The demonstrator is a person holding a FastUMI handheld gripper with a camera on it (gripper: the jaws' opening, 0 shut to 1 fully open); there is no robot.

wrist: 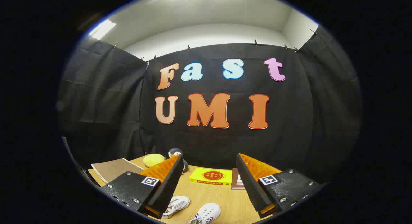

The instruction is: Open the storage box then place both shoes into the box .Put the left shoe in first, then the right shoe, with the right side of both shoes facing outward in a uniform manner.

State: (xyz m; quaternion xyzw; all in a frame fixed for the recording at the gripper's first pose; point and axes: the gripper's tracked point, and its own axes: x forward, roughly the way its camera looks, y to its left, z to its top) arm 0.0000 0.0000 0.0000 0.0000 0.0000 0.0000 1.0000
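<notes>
Black cloth walls close in a booth around a wooden bench, with a white ceiling and strip lights above. The gripper hangs over the near part of the bench with its fingers spread wide and nothing between them. Two white shoes lie on the bench below the fingers: one shoe sits just beside the left finger, partly hidden by it, and the other shoe lies between the fingers, close to the first. Beyond the fingers a yellow book lies flat, with a pale book touching its right side. Farther left sit a brown notebook, a yellow plush toy and a grey penguin toy.
</notes>
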